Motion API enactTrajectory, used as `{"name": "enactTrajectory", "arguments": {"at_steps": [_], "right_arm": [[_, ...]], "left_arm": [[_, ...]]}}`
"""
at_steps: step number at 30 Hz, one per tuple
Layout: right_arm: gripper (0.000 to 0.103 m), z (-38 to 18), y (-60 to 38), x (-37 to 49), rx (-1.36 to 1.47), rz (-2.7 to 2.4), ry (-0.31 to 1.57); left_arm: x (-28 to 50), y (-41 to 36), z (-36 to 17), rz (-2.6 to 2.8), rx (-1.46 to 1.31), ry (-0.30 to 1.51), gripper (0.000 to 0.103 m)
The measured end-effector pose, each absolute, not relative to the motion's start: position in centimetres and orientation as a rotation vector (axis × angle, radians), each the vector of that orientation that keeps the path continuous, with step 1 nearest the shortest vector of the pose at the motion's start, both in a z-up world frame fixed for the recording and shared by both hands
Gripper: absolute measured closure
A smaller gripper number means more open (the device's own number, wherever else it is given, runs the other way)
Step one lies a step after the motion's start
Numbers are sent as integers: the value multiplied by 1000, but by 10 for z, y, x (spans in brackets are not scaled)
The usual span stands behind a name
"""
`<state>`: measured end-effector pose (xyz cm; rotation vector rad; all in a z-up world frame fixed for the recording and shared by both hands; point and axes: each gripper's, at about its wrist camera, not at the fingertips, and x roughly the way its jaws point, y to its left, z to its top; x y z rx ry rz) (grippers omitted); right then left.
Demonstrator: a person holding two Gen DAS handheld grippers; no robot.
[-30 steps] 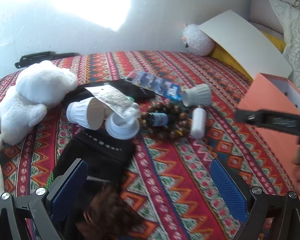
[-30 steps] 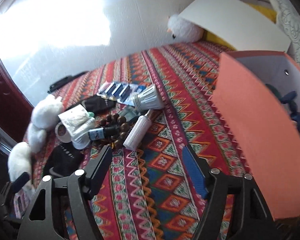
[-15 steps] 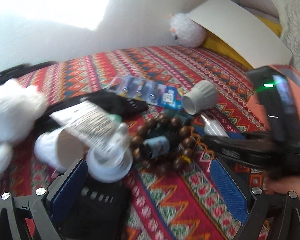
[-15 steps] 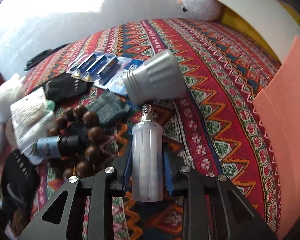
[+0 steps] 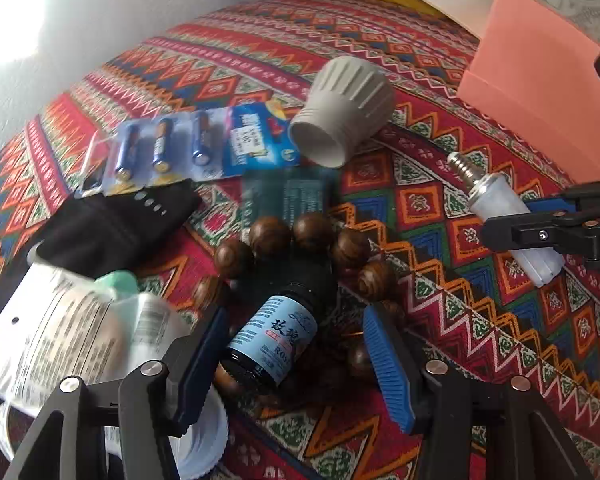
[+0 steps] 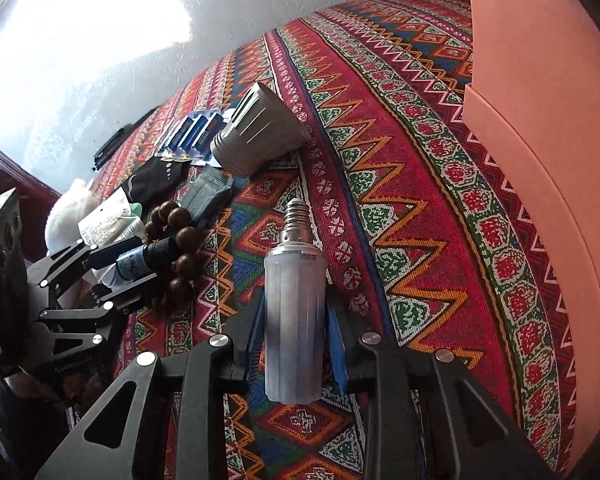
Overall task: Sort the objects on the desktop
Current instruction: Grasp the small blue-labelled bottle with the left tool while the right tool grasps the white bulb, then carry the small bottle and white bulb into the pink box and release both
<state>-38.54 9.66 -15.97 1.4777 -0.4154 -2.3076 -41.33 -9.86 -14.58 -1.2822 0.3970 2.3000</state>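
Observation:
A frosted bulb with a screw base point(image 6: 294, 312) is clamped between the blue pads of my right gripper point(image 6: 294, 344). The left wrist view shows the same bulb point(image 5: 500, 208) held at the right. My left gripper point(image 5: 296, 360) points down over a small dark bottle with a blue label point(image 5: 272, 340). The bottle lies inside a ring of wooden beads point(image 5: 312, 236). The jaws are closing around it, with a gap still showing at the right pad point(image 5: 384, 364). In the right wrist view this left gripper point(image 6: 120, 266) straddles the bottle point(image 6: 130, 266).
On the patterned cloth point(image 5: 440, 312) lie a grey ribbed lamp shell point(image 5: 344, 112), a battery blister pack point(image 5: 188, 148), a black glove point(image 5: 116, 220), a dark sachet point(image 5: 292, 192) and white cups under a clear packet point(image 5: 68, 332). An orange box point(image 6: 540, 120) stands at the right.
My left gripper swung in and down over the bottle and its jaws narrowed. My right gripper dropped onto the bulb, shut on it and drew it away from the grey shell.

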Motion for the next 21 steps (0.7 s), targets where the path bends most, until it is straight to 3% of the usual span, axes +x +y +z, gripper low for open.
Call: {"name": "enactTrajectory", "arguments": {"at_steps": [2,4,14,21], "right_arm": [[73,-159,95,-385,1474,-2314,-393],[73,-160,93,-386,1472,-2316,-393],[73,-142,90,-356,1412,-2297,-394],[74,-122,92,-302,1350,-2265,-429]], "left_arm": [[-413,-94,-149,2297,-1300,417,80],[-405,-87,-147,2327,-1279,453,80],[-326,-99,-90,2496,-1112,158,80],[-257,-103,-55,2541,-1006,80,80]]}}
